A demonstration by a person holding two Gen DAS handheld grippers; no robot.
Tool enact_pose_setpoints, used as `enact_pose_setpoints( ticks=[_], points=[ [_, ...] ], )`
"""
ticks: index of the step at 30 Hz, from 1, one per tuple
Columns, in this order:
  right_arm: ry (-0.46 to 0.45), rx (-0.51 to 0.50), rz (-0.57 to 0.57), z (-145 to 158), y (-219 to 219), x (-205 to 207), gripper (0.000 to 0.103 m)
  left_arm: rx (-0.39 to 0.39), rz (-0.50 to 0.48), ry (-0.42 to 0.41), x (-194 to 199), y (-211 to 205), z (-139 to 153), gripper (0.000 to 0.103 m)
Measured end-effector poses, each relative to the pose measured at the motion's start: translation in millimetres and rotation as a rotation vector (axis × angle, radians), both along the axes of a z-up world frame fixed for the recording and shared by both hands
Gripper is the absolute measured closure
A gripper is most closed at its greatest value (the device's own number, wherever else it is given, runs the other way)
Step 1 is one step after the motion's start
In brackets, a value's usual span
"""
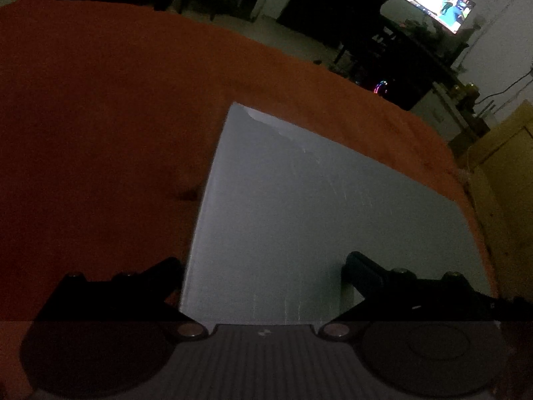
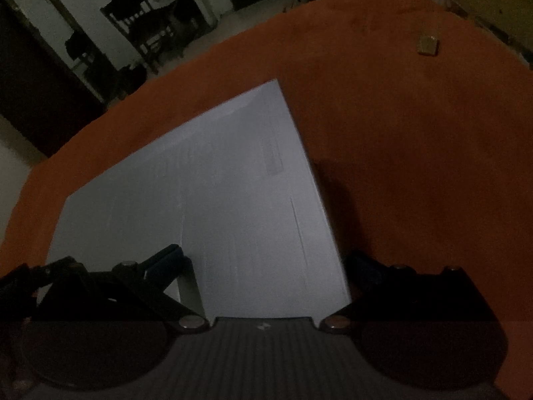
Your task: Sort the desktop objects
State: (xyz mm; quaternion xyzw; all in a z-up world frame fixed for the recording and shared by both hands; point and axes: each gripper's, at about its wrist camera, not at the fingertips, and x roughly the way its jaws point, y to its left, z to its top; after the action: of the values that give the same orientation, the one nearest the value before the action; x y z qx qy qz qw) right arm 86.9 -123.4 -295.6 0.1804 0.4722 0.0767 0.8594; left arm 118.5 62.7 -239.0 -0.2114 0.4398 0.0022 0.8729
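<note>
A large flat white box (image 1: 299,206) lies on an orange cloth-covered table (image 1: 100,116). My left gripper (image 1: 263,263) is open and straddles the box's left edge: one finger sits just outside the edge over the cloth, the other over the white top. In the right wrist view the same white box (image 2: 216,193) fills the middle. My right gripper (image 2: 266,260) is open across the box's right edge, with its right finger beside the edge and its left finger over the top. A small yellowish object (image 2: 428,45) lies far off on the cloth. The light is very dim.
The orange table's far edge (image 2: 200,63) curves close behind the box. Beyond it are dark chairs (image 2: 143,23), a lit screen (image 1: 433,0) above a dark shelf unit, and a yellow cabinet (image 1: 506,173) at the table's right end.
</note>
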Motion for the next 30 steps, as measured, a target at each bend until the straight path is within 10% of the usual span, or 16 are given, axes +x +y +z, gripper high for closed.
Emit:
enact_pose_setpoints(
  ticks=[6, 17, 21, 30],
  points=[
    [-0.045, -0.003, -0.050, -3.8, 14.3, 8.3, 0.000, 0.246, -0.056, -0.135, 9.0, -29.3, 13.6, 0.000],
    [-0.122, -0.027, -0.070, -12.8, 31.0, 54.9, 0.000, 0.229, -0.033, -0.134, 53.1, -8.2, 21.7, 0.000],
    [-0.172, -0.177, 0.001, 6.1, 49.5, 33.7, 0.000, 0.236, 0.004, -0.096, 16.8, -5.2, 34.9, 0.000],
    [-0.242, -0.186, 0.016, 25.8, 86.0, -21.9, 0.000, 0.339, 0.020, -0.239, -57.5, -26.5, 56.3, 0.000]
  ],
)
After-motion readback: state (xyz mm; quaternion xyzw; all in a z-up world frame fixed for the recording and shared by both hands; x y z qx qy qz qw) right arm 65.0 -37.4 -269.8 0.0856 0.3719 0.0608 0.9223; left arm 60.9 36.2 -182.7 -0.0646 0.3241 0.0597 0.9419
